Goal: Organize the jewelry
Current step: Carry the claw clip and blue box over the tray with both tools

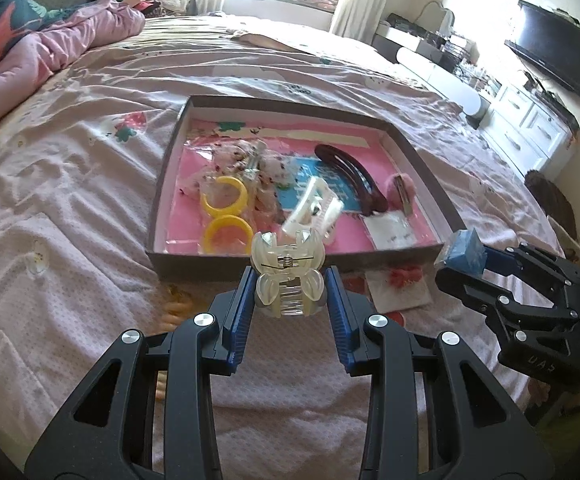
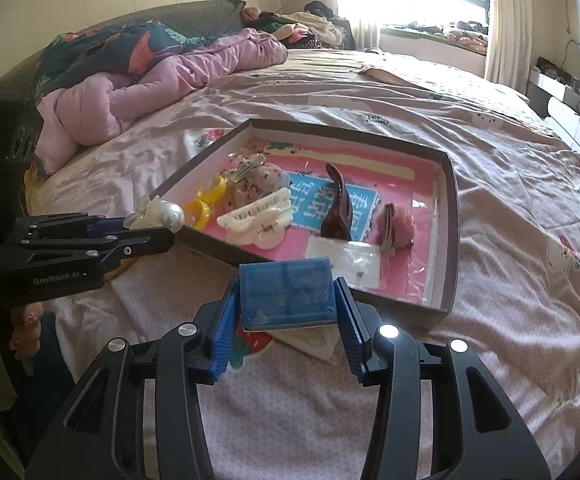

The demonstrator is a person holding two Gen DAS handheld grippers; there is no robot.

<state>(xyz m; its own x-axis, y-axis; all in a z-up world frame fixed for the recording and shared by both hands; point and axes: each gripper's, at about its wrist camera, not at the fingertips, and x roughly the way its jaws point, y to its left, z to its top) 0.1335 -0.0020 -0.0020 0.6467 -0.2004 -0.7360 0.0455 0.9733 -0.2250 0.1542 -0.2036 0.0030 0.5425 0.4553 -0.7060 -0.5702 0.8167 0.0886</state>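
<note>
Tilting downward — both grippers (jaws loaded): left gripper [image 1: 290, 280], right gripper [image 2: 287, 296]

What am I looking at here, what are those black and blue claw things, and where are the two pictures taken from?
These are two hand-held grippers, each worked by a person, not a robot arm. Each carries a wide-angle camera looking along its fingers, so one picture comes from the left gripper, the other from the right gripper. The left one is shut on a clear plastic claw hair clip; the right one is shut on a small translucent blue plastic box. Both hang over a bed with a pale pink sheet. On it lies a shallow dark cardboard tray with a pink floor, holding two yellow plastic rings, a white claw clip and a dark red curved hair clip.
</note>
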